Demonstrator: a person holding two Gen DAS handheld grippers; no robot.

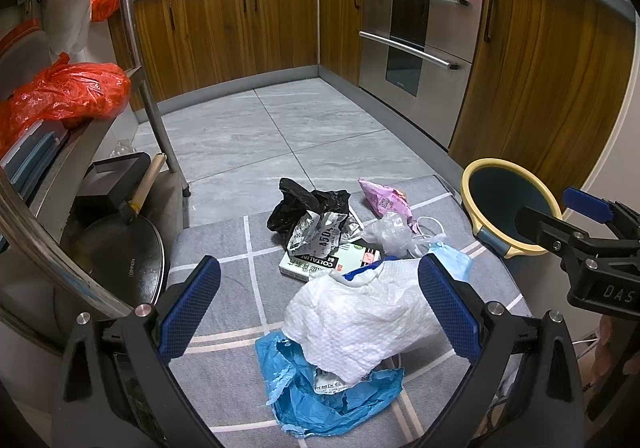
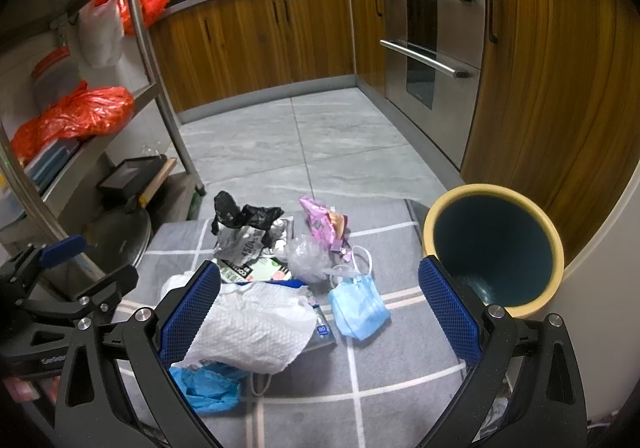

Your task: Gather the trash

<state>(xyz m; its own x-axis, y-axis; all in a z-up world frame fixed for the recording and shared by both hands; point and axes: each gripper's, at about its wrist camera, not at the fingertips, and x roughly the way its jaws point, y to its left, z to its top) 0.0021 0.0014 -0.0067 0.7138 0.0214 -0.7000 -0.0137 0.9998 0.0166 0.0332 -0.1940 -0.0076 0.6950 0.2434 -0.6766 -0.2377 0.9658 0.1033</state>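
Left wrist view: trash lies heaped on a grey mat [image 1: 224, 248], a white paper towel [image 1: 360, 324] half-covering a blue bag [image 1: 320, 404] and a box [image 1: 316, 264]. Left claw [image 1: 319, 304] gapes wide, empty. Right claw [image 2: 319, 304] also spread, empty. At 2 o'clock a bin [image 1: 508, 204], partly behind the right claw.

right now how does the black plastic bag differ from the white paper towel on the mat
The black plastic bag is dark, glossy and crumpled into a small bunch at the pile's far end; the white paper towel is pale, matte, dimpled and spread wide at the near end. The towel lies over a blue plastic bag; the black bag lies beside a silver wrapper. Both rest loose, ungripped.
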